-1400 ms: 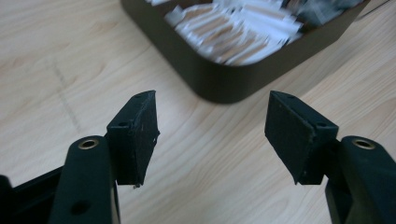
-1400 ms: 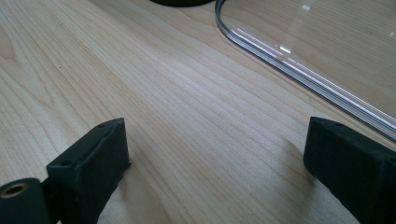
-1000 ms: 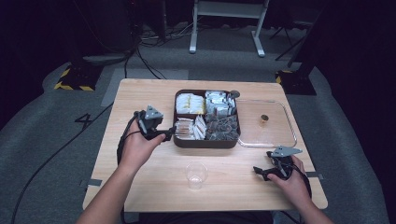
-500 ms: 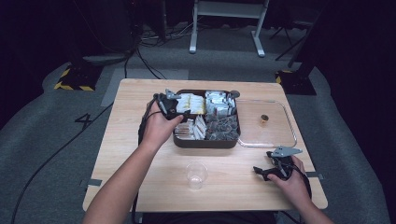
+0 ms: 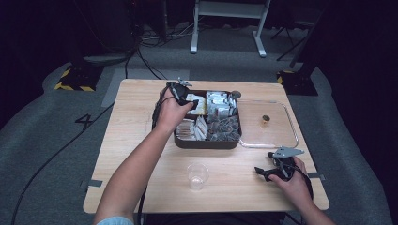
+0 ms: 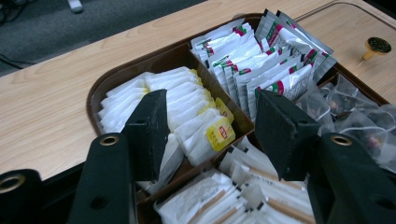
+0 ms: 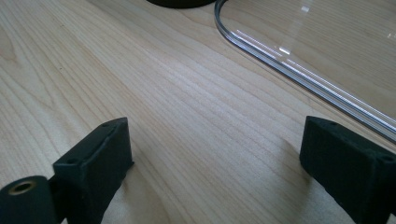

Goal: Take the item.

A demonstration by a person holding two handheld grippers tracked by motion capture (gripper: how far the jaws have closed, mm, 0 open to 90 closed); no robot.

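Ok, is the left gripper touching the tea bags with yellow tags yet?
Cannot tell. In the left gripper view the left gripper stands open around the tea bags, its left jaw overlapping them, with no gap or contact plainly visible.

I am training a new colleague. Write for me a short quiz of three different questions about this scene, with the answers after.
1. True or false: the left gripper is shut on a tea bag.
2. The clear lid lies on which side of the compartment box: A) the person's left, B) the person's right, C) on top?
3. Fill in: the plastic cup stands ____ on the table.

Key: 1. False, its jaws stand open above the tea bags. 2. B. 3. upright.
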